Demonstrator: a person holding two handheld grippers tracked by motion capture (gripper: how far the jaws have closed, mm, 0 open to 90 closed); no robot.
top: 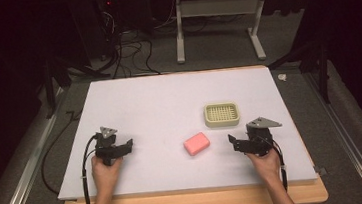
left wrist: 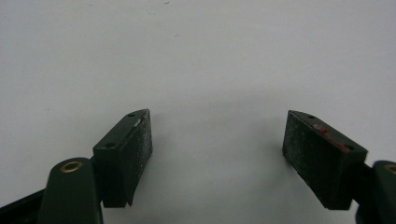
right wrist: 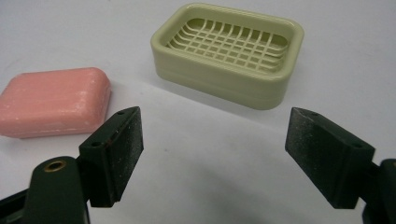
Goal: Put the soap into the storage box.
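The pink soap bar lies flat on the white desk, a little right of centre and toward the person's side. Just behind it and to its right sits the pale green soap dish, grid-bottomed and apart from the bar. The right claw hovers near the soap's right side with its jaws apart and nothing between them; in the right gripper view the soap and dish lie just past its tips. The left claw is well apart at the left, jaws also spread over bare desk.
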